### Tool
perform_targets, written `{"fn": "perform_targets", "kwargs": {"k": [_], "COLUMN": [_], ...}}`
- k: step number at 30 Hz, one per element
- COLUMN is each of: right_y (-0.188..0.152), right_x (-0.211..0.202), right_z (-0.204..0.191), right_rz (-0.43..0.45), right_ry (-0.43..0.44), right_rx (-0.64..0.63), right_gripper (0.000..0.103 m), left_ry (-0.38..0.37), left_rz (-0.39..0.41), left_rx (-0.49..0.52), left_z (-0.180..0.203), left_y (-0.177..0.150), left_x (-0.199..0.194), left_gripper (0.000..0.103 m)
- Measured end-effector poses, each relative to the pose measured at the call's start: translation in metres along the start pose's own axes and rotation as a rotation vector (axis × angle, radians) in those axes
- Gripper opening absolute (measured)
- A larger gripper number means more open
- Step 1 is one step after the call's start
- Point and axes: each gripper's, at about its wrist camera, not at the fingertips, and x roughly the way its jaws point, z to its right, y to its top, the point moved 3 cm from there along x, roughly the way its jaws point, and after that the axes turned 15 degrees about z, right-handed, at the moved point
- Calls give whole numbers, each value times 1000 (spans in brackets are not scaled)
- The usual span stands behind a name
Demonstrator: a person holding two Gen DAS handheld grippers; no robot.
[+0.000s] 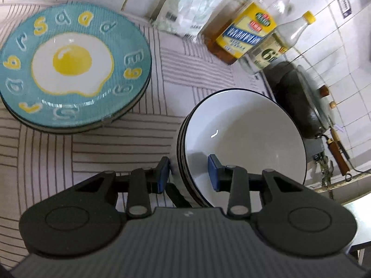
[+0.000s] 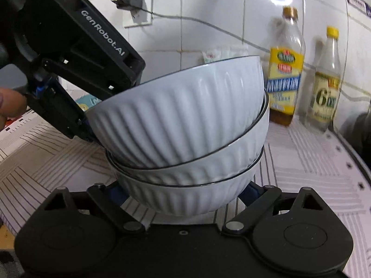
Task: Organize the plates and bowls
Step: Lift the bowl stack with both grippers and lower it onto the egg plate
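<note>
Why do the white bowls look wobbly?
The top bowl sits tilted in the bowl stack instead of nesting flat. The left claw straddles its rim, apparently tipping it. The egg plates lie flat.
</note>
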Motion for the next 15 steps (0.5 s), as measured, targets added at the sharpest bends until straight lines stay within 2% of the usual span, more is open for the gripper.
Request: {"fn": "perform_targets", "kwargs": {"k": [5, 9, 15], "right_y": [27, 50, 66], "right_x": [1, 11, 29], "right_z": [-8, -16, -29], "right_rz": [46, 71, 114], "right_ry": [17, 50, 117], "right_rx": [-18, -18, -61], "right_gripper": [96, 96, 96], "left_ry": [-4, 14, 41], "left_rz": [51, 76, 110], "left_rx": [9, 65, 74], "left_z": [3, 5, -6], "left_y": [23, 43, 68], "left_x": [-25, -39, -55], "left_gripper": [34, 34, 34]}}
